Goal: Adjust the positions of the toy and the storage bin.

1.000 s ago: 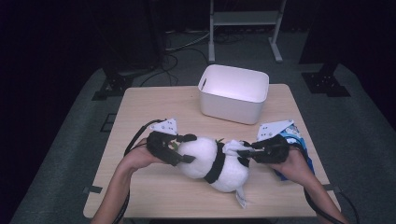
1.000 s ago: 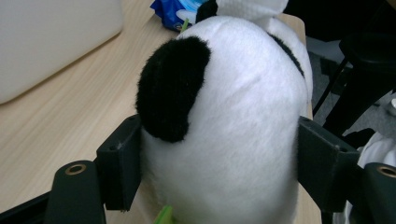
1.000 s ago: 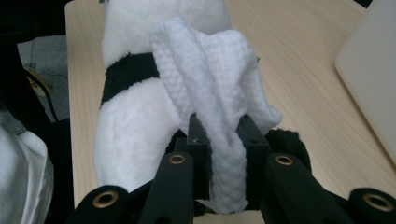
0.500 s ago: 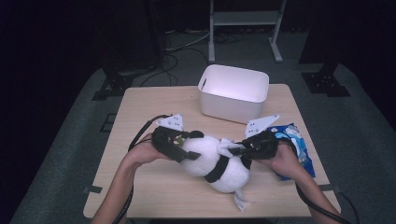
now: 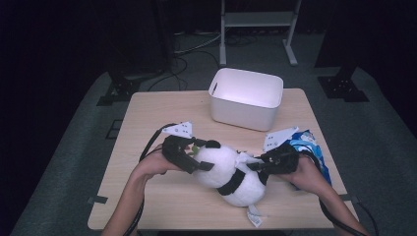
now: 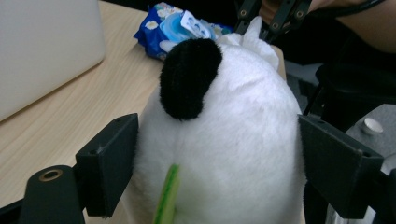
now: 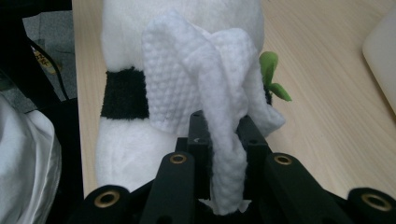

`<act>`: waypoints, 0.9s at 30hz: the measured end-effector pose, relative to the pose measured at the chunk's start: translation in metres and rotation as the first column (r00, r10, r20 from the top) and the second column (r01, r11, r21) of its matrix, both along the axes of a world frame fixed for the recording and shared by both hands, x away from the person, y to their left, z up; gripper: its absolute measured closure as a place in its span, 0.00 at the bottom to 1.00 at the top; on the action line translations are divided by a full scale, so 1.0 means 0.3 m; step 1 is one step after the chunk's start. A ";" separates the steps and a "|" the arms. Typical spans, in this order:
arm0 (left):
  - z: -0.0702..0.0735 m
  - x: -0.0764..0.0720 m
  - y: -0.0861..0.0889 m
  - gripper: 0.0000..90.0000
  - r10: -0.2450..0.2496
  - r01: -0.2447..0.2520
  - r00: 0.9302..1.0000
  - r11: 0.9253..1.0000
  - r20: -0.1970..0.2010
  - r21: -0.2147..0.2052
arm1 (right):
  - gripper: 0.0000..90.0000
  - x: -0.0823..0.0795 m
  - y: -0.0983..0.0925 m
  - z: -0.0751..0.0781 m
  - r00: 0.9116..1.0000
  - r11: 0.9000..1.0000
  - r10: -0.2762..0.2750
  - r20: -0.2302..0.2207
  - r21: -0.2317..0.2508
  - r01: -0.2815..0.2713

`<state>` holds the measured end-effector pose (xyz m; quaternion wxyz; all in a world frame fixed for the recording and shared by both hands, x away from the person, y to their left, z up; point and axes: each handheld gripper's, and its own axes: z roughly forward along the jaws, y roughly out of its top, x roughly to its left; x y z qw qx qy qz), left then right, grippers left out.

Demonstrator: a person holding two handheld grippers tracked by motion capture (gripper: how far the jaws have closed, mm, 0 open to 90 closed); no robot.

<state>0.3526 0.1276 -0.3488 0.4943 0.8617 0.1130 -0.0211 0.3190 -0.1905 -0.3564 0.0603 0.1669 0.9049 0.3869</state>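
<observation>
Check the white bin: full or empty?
Looks empty. The high view shows bare white inside the bin; its near inside wall is hidden. The panda lies on the table.

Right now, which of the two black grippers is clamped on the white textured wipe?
The right gripper: its jaws pinch the white textured wipe against the white-and-black plush panda. The left gripper only straddles the panda's head, jaws wide.

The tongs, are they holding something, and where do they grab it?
The right tongs pinch a white wipe by its lower end. The left tongs straddle the plush panda's head, jaws just opening, apparently not squeezing.
</observation>
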 end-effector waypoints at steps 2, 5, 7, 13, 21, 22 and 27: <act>-0.003 0.000 0.002 0.14 0.007 -0.007 1.000 1.000 -0.006 -0.005 | 0.87 -0.002 -0.003 -0.003 1.000 1.000 0.002 -0.002 0.003 -0.001; -0.008 0.002 0.006 0.12 0.016 -0.016 1.000 1.000 -0.021 -0.013 | 0.87 -0.007 -0.010 -0.007 1.000 1.000 0.001 -0.003 0.005 -0.001; -0.010 0.004 0.008 0.11 0.018 -0.018 0.999 1.000 -0.027 -0.016 | 0.87 -0.010 -0.017 -0.008 1.000 1.000 -0.004 -0.012 0.003 0.004; -0.013 0.004 0.007 0.11 0.011 -0.012 0.999 0.999 -0.038 -0.035 | 0.87 -0.016 -0.039 -0.014 1.000 1.000 -0.017 -0.014 0.001 0.017; -0.062 0.011 -0.005 0.09 -0.012 0.011 0.997 1.000 -0.077 -0.019 | 0.87 -0.024 -0.075 -0.027 0.999 0.999 -0.044 -0.018 -0.007 0.044; -0.068 0.012 -0.009 0.09 -0.022 0.021 0.996 1.000 -0.082 -0.022 | 0.87 -0.024 -0.078 -0.028 0.999 0.999 -0.045 -0.019 -0.006 0.045; -0.086 0.012 -0.031 0.09 -0.038 0.036 0.995 0.999 -0.093 -0.020 | 0.87 -0.026 -0.100 -0.040 0.998 0.998 -0.059 -0.027 -0.001 0.059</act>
